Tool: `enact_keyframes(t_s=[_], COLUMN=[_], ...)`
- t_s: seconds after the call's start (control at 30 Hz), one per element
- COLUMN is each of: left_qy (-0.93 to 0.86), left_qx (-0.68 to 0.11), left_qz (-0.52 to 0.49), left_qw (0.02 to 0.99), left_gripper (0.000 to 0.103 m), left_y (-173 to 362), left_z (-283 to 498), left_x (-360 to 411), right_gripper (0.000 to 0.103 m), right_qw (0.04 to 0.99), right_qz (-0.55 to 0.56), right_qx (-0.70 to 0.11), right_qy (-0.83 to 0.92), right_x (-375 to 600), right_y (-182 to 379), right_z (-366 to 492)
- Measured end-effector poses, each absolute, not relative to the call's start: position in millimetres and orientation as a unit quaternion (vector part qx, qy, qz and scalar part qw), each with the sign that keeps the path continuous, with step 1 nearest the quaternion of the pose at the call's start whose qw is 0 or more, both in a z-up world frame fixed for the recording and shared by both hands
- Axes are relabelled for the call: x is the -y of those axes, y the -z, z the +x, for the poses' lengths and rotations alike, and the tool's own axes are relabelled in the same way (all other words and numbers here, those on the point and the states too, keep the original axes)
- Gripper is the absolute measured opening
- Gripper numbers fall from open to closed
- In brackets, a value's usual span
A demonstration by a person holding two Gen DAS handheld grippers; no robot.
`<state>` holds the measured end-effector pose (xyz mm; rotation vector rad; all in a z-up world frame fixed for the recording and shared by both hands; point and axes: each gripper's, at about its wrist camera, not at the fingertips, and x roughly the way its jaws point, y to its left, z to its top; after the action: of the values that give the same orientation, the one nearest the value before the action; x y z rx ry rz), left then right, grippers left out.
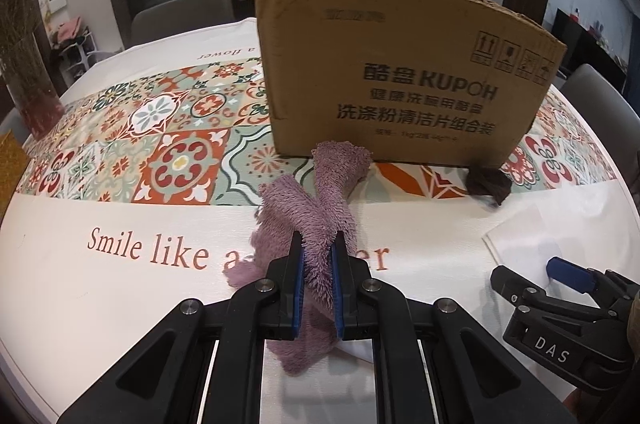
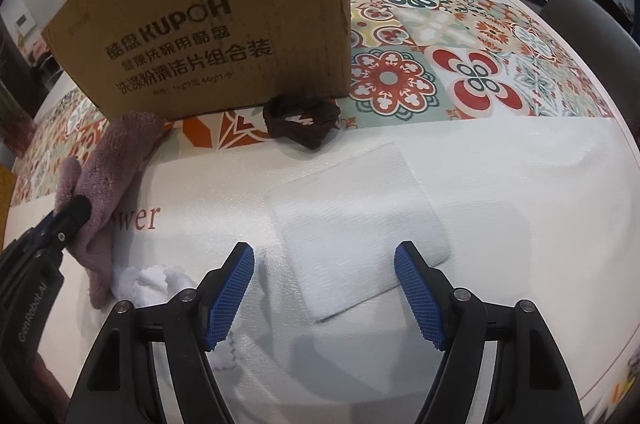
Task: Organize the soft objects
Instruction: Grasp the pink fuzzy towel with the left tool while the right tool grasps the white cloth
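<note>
A fuzzy purple towel (image 1: 316, 208) lies stretched toward the cardboard box (image 1: 400, 64), and my left gripper (image 1: 318, 252) is shut on its near part. From the right wrist view the same purple towel (image 2: 108, 168) shows at the left, with the left gripper (image 2: 66, 218) clamped on it. My right gripper (image 2: 324, 264) stands open above a folded white cloth (image 2: 356, 220), touching nothing. A dark brown cloth (image 2: 302, 122) is bunched at the box's (image 2: 208, 20) near right corner. A crumpled white cloth (image 2: 152, 280) lies beside the towel's near end.
The round table wears a white cloth with a patterned tile band (image 2: 460, 64) and red lettering (image 1: 148, 248). A vase of dried flowers (image 1: 28, 80) stands at the far left. Grey chairs (image 1: 184, 12) ring the table's far side.
</note>
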<state>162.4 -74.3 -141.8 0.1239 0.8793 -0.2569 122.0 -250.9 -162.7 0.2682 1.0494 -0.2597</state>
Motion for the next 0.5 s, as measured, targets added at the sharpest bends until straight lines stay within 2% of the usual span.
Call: enact_keyframes(t_s=[0.5], left_qy=[0.127], left_qx=[-0.439], left_qz=[0.063], left_qw=[0.887], left_gripper=[0.013], left_y=[155], left_z=[170], left_x=[75], right_gripper=[0.074], right_qw=[0.855], right_qz=[0.079], right_qx=[-0.494], right_qy=[0.137], right_x=[240], right_y=[165], right_z=[127])
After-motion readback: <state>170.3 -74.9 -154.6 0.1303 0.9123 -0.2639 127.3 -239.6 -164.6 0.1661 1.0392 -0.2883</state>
